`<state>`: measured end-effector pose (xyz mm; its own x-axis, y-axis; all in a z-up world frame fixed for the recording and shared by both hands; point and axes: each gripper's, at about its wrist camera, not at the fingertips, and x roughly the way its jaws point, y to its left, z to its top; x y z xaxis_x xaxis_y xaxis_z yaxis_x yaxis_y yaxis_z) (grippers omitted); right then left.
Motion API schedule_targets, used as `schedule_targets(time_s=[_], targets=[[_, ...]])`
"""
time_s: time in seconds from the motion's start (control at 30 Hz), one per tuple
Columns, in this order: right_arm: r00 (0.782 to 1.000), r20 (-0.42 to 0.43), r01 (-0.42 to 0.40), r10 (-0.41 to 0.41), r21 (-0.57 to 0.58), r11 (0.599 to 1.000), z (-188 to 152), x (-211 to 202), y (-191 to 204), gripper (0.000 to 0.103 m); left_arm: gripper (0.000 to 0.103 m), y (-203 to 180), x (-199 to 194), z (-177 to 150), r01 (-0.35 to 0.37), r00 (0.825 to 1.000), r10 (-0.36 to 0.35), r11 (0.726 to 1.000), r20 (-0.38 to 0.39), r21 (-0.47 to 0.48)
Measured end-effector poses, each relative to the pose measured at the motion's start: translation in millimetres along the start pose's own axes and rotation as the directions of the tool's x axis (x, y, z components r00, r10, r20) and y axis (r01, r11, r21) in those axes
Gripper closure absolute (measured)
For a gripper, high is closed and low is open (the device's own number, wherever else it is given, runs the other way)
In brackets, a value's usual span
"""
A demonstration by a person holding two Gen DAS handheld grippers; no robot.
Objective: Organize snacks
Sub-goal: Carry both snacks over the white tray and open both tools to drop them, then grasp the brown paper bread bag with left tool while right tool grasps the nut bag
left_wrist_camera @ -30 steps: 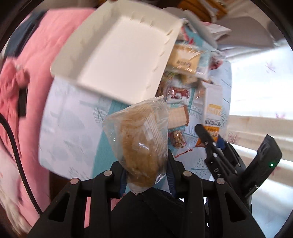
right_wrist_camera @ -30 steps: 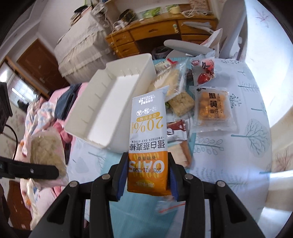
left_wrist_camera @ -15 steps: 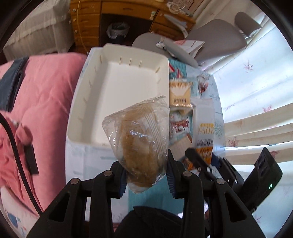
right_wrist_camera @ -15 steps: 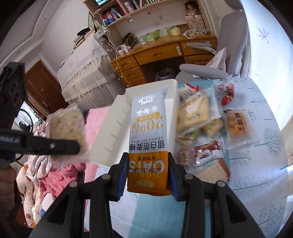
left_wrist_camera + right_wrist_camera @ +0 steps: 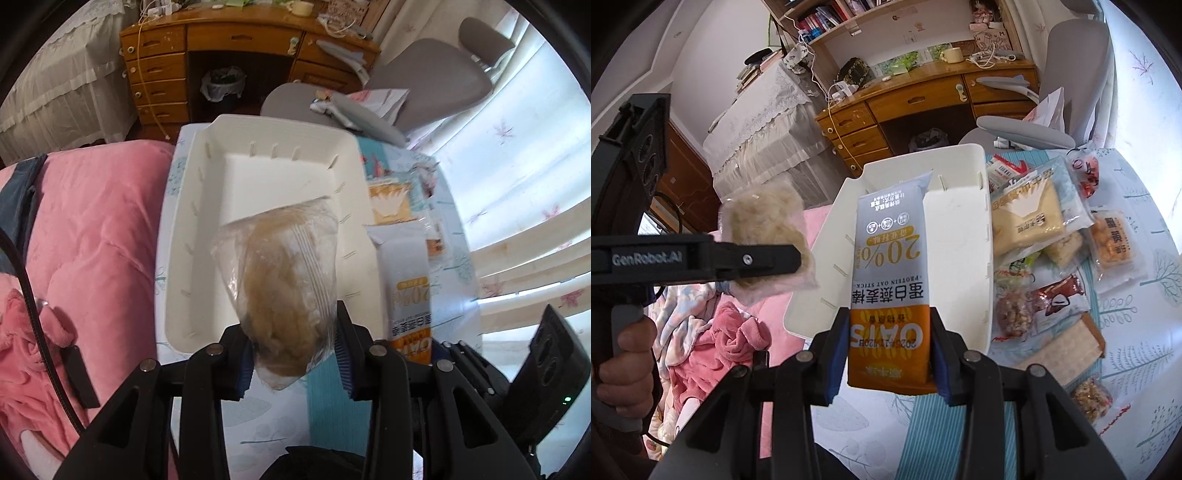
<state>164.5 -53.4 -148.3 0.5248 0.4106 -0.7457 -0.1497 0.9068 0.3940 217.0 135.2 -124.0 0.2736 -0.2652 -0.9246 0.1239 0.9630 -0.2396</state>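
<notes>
1. Currently the left tongs (image 5: 293, 350) are clenched on the lower end of a clear-wrapped brown cake (image 5: 284, 284); jaws closed only as far as the packet's width. The packet stands up over the near end of the white tray (image 5: 258, 127).
2. Right tongs (image 5: 888, 352) are clamped on the orange base of an oat bar packet (image 5: 890, 280), held upright, just right of the cake and above the tray's near right part.
3. Tray sits on the bench (image 5: 1145, 295); nothing visible inside it. Loose snacks (image 5: 1045, 258) lie on the bench right of the tray; a pink quilt (image 5: 92, 240) lies left of it.
4. Risk: the cake's slick, baggy film could slide out of the grip.
5. Risk: the two tongs are close together over the tray and could knock each other on release.
6. Risk: a release too far left of the tray would drop the cake onto the quilt.
</notes>
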Motion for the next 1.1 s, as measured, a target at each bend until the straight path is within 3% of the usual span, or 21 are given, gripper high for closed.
schedule_targets(time_s=[0.03,0.07,0.1,0.17,0.23,0.5,0.87,1.1], targets=[[1.0,-0.008,0.005,-0.005,0.002,1.0,0,2,0,0.062,0.058,1,2,-1,-0.013,1.0,0.013,1.0,-0.004,-0.001],[1.0,-0.02,0.016,-0.016,0.006,1.0,-1,5,0,0.061,0.047,2,2,-1,-0.019,1.0,0.019,1.0,-0.005,-0.003],[0.999,-0.033,0.023,-0.022,0.012,1.0,-1,7,0,0.056,0.038,3,2,-2,-0.019,1.0,0.019,1.0,0.0,-0.008],[0.998,-0.058,0.023,-0.021,0.029,0.999,-4,10,-3,0.043,0.033,6,1,-4,-0.016,1.0,0.017,1.0,0.011,-0.018],[0.998,-0.059,0.022,-0.019,0.044,0.999,-6,9,-6,0.037,0.032,8,-1,-5,-0.013,1.0,0.013,1.0,0.017,-0.016],[0.998,-0.052,0.049,-0.046,0.053,0.997,-18,-11,-11,0.036,0.026,-4,-11,-17,0.006,0.999,-0.008,1.0,0.05,0.023],[0.993,0.03,0.114,-0.116,0.052,0.992,-44,-69,-39,0.036,0.024,-64,-25,-45,0.087,0.993,-0.094,0.992,0.073,0.09],[0.982,0.06,0.175,-0.177,0.035,0.984,-68,-104,-64,0.036,0.023,-113,-15,-64,0.123,0.991,-0.128,0.986,0.036,0.113]])
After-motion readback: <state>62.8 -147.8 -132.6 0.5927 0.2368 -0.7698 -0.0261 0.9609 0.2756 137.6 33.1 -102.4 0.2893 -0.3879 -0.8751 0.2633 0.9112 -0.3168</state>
